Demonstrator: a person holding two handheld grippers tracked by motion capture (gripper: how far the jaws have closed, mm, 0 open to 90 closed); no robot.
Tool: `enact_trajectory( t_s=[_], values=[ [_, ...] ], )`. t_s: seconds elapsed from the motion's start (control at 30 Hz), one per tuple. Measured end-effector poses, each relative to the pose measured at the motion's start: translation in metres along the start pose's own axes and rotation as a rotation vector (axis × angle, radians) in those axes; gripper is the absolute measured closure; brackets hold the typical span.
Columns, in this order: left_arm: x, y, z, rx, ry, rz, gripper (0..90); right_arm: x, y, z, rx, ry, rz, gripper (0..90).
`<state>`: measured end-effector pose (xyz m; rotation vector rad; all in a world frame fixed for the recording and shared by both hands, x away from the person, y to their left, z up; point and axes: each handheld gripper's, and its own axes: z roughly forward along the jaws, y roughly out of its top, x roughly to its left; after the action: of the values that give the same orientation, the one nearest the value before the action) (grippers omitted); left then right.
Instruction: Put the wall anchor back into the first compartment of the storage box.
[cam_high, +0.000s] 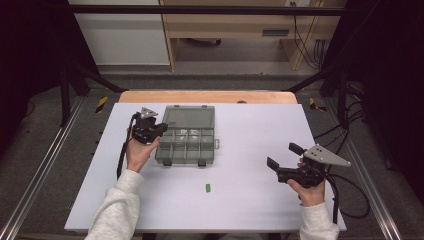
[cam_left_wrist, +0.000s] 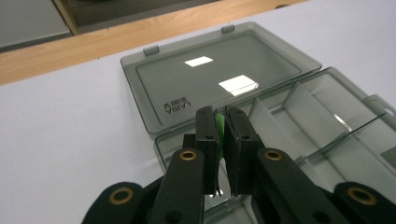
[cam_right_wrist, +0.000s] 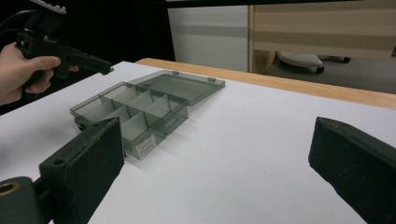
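A smoky clear compartment box (cam_high: 187, 146) lies at the middle left of the white table with its lid (cam_high: 190, 116) folded back flat. My left gripper (cam_high: 163, 128) hovers over the box's left end, shut on a small green piece (cam_left_wrist: 220, 123) clamped between its pads above a near-left compartment (cam_left_wrist: 187, 140). A second green piece (cam_high: 208, 187) lies loose on the table in front of the box. My right gripper (cam_high: 283, 155) rests at the right of the table, jaws wide open and empty, pointing toward the box (cam_right_wrist: 140, 109). The left gripper (cam_right_wrist: 106, 69) also shows there, above the box's far end.
The white table top (cam_high: 250, 130) ends at a wooden strip (cam_high: 207, 96) along the far edge. Black frame rails and cables stand at both sides. The box's dividers (cam_left_wrist: 299, 100) form several small compartments, some with pale labels inside.
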<state>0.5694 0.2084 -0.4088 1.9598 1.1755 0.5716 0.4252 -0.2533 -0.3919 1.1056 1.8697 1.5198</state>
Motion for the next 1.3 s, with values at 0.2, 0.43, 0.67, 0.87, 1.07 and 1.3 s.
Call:
enact_trajectory(
  t_s=[0.2,0.43,0.67,0.87,1.07,1.3],
  values=[
    [0.003,-0.009,0.010,0.033,0.009,-0.015,84.1,0.001,0.000,0.001,0.002,-0.003,0.002,3.7],
    [0.003,-0.017,0.019,0.061,0.013,-0.014,84.1,0.000,0.000,0.000,0.007,0.001,-0.003,3.7],
    [0.003,-0.025,0.029,0.106,0.016,-0.025,84.0,0.000,0.000,0.000,0.001,0.001,0.000,3.7],
    [0.002,-0.025,0.029,0.105,0.021,-0.031,79.4,0.001,0.000,0.000,0.003,0.002,0.002,3.7],
    [0.000,-0.018,0.008,0.023,0.018,-0.054,69.0,0.000,0.000,0.000,-0.001,0.001,0.007,3.7],
    [-0.010,-0.012,-0.018,-0.064,-0.012,-0.050,43.8,0.000,0.000,-0.001,-0.001,0.002,0.005,3.7]
  ],
)
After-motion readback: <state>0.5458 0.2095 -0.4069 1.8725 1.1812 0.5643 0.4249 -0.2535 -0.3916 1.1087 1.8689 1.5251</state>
